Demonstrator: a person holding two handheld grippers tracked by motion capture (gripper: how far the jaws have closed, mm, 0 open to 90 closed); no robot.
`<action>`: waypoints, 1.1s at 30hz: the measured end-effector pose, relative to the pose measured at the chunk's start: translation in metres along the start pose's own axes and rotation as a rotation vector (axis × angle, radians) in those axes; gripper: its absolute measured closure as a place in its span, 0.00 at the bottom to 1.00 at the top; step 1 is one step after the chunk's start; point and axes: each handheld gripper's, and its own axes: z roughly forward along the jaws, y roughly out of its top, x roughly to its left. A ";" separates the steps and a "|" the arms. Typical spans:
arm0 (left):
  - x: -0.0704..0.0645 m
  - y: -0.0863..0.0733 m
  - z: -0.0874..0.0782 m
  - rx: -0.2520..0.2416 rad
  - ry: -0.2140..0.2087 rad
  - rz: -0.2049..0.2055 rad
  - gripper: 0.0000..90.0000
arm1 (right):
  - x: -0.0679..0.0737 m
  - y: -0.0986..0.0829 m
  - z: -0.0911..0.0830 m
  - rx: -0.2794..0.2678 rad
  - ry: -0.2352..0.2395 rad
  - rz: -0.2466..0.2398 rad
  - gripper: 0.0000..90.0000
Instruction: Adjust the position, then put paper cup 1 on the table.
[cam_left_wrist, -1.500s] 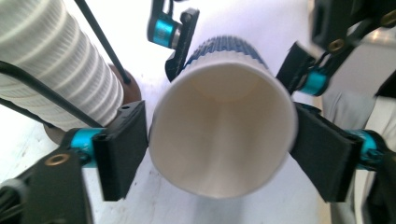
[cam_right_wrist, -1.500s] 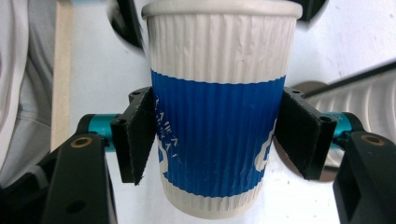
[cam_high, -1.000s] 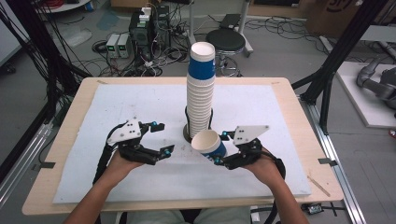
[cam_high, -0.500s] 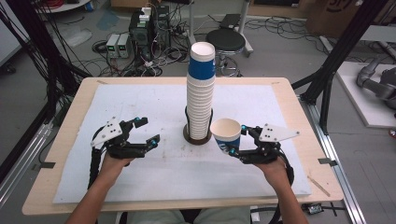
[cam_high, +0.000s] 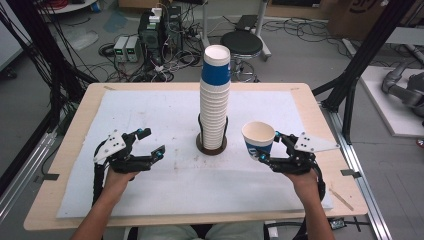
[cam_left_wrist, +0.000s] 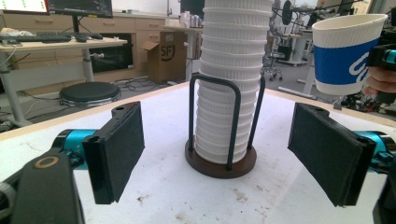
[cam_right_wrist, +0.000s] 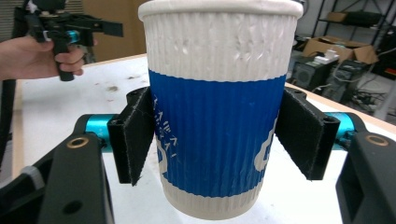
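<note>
Left gripper (cam_high: 151, 142) agape, right gripper (cam_high: 268, 146) clamped

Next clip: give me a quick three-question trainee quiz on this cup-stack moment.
1. True or false: the right claw is shut on a single blue-and-white paper cup.
2. What stands in the round brown wire-frame holder at the table's middle?
3. The left claw is: A) shut on a cup, B) open and holding nothing, C) gripping the holder.

Key:
1. True; in the right gripper view both pads press the cup's sides, and the cup is held upright off the white mat.
2. A tall stack of paper cups.
3. B; its jaws stand wide apart, left of the stack.
</note>
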 end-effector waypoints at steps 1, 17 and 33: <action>0.000 0.000 -0.001 -0.002 0.004 -0.001 0.20 | -0.001 0.000 -0.001 -0.001 -0.008 0.003 0.35; 0.003 0.000 -0.006 -0.009 0.015 -0.014 0.20 | -0.005 -0.002 -0.011 -0.019 -0.060 0.004 0.35; 0.005 -0.004 -0.004 0.018 0.028 -0.022 0.20 | -0.028 -0.020 -0.013 -0.027 -0.169 0.055 0.35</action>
